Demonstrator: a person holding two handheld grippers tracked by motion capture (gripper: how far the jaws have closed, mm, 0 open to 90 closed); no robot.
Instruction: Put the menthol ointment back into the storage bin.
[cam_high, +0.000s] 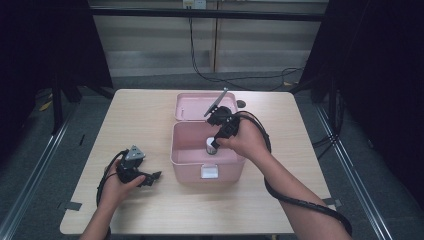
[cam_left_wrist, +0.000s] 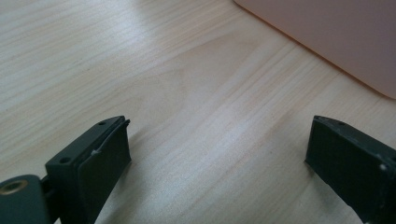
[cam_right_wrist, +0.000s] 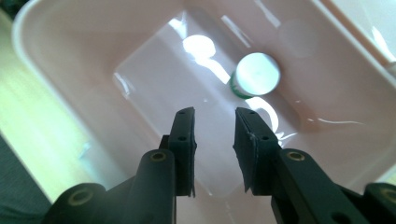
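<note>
A pink plastic box (cam_high: 186, 165) stands open in the middle of the table, its lid (cam_high: 192, 107) folded back behind it. Inside stands a small container with a white cap (cam_right_wrist: 258, 73) and a green band below it, also seen from above as a pale cylinder (cam_high: 210, 148). My right gripper (cam_right_wrist: 215, 114) points down into the box (cam_right_wrist: 70, 56), its jaws a narrow gap apart with nothing between them; the capped container lies beyond the tips. My left gripper (cam_high: 153, 177) rests on the table left of the box, jaws wide open (cam_left_wrist: 217, 135) over bare wood.
The light wooden table (cam_high: 140, 115) has free room left and right of the box. A corner of the pink box (cam_left_wrist: 336, 37) shows ahead of the left gripper. Black cables (cam_high: 295, 202) trail from both grippers. Dark curtains flank the table.
</note>
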